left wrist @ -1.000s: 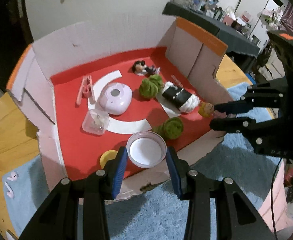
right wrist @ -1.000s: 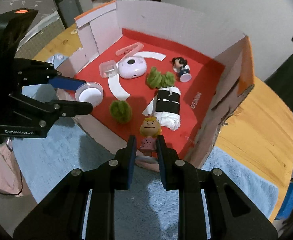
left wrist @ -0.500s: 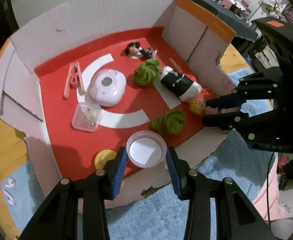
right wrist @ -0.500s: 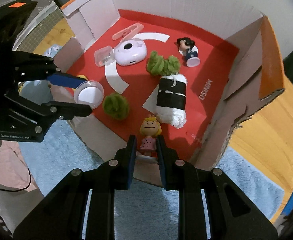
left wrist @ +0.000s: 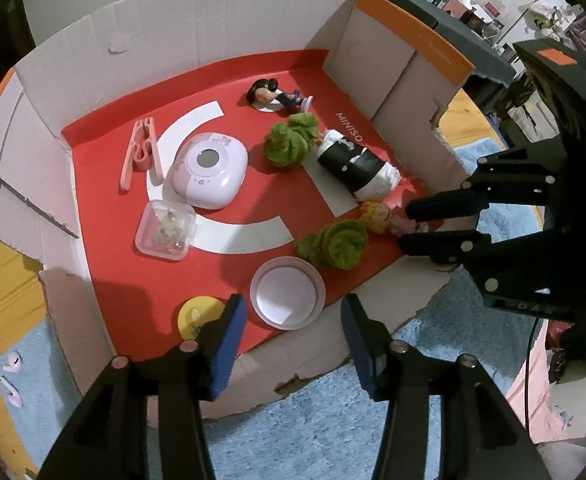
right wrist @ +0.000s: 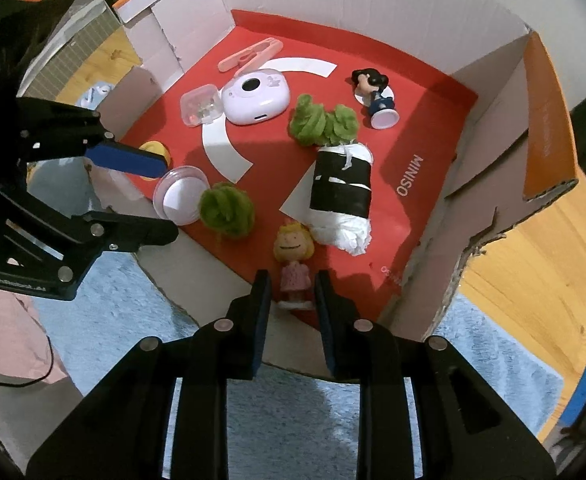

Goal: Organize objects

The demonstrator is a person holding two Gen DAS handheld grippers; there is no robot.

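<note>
An open cardboard box [left wrist: 213, 28] with a red floor lies ahead. A round pink dish [left wrist: 285, 292] rests on that floor near the front edge. My left gripper [left wrist: 291, 299] straddles the dish; its jaws are opening and both blue pads stand clear of the rim. From the right wrist view, the left gripper [right wrist: 167, 200] shows at the left with the dish [right wrist: 179, 196] beside it. A blonde figurine [right wrist: 293, 248] in a pink dress stands at the box's front edge. My right gripper [right wrist: 291, 282] is shut on its base, the jaws just starting to ease apart.
Inside the box are two green yarn balls [left wrist: 333, 244], a lilac toy camera [left wrist: 211, 176], a clear pink case [left wrist: 165, 230], a pink clip [left wrist: 139, 152], a dark-haired figurine [left wrist: 273, 94], a black-and-white roll [left wrist: 357, 166] and a yellow disc [left wrist: 195, 316]. Blue rug [left wrist: 313, 420] lies in front.
My left jaws have spread away from the pink dish, which stays on the red floor. Both views have tipped further down over the box. The right gripper still has the blonde figurine between its pads.
</note>
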